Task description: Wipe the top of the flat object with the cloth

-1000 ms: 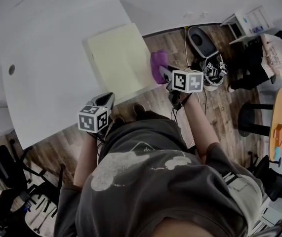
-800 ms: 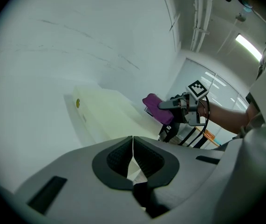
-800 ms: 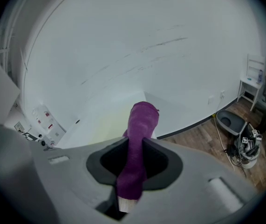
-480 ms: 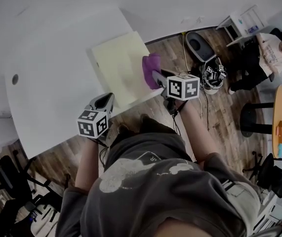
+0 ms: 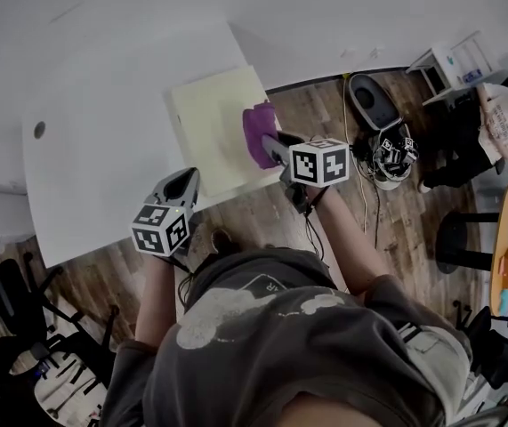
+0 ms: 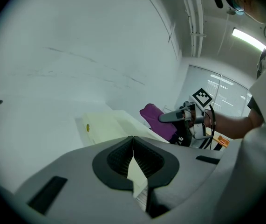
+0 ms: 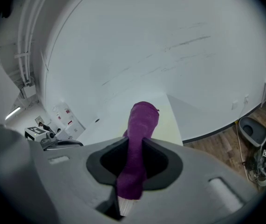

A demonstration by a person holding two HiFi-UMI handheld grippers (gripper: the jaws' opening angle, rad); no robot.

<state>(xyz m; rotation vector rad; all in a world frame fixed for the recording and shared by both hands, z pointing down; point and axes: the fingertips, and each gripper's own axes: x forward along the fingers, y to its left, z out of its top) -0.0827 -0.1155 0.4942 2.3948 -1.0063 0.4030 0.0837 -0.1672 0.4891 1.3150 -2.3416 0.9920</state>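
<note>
A pale yellow flat board [image 5: 211,127] lies on the white table [image 5: 111,123] near its right front corner; it also shows in the left gripper view [image 6: 105,125] and the right gripper view [image 7: 166,122]. My right gripper [image 5: 270,146] is shut on a purple cloth [image 5: 258,132], which hangs over the board's right part. The cloth [image 7: 137,153] runs up between the jaws in the right gripper view and appears as a purple cloth [image 6: 158,119] in the left gripper view. My left gripper [image 5: 182,183] sits at the table's front edge, left of the board, shut with nothing in it.
A small dark hole [image 5: 38,130] marks the table's left part. Wooden floor [image 5: 254,212] lies beyond the table's front edge, with a grey bin [image 5: 367,100] and cables to the right. A person [image 5: 494,127] sits at far right beside a round orange table [image 5: 507,238].
My right gripper has carried the purple cloth leftward from beyond the board's right edge to over the board. The left gripper has stayed at the table's front edge.
</note>
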